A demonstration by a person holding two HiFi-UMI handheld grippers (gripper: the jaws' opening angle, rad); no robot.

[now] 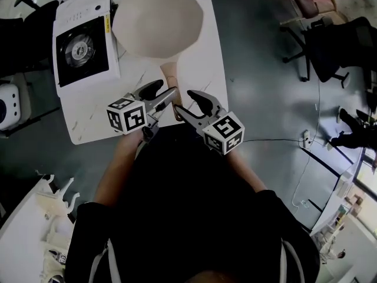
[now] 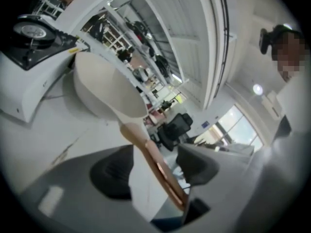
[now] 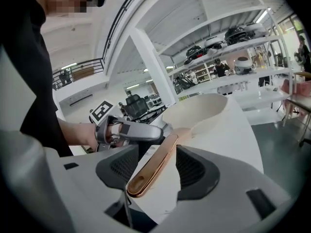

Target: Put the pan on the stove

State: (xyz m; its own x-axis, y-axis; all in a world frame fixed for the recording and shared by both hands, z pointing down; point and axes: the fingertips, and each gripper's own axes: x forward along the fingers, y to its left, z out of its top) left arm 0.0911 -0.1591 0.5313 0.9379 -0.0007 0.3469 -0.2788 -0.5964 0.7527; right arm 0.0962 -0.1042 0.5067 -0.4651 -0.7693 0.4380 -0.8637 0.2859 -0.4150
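Gripper views show the left gripper (image 2: 155, 171) and right gripper (image 3: 155, 166) open, jaws astride the handle (image 3: 154, 170); overhead, the pan (image 1: 158, 19) sits beside the stove (image 1: 82, 49).

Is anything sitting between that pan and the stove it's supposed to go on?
Nothing visible does. The pan sits on the table right beside the stove, bare tabletop between them, nothing on the burner. Left gripper and right gripper straddle the handle, jaws open.
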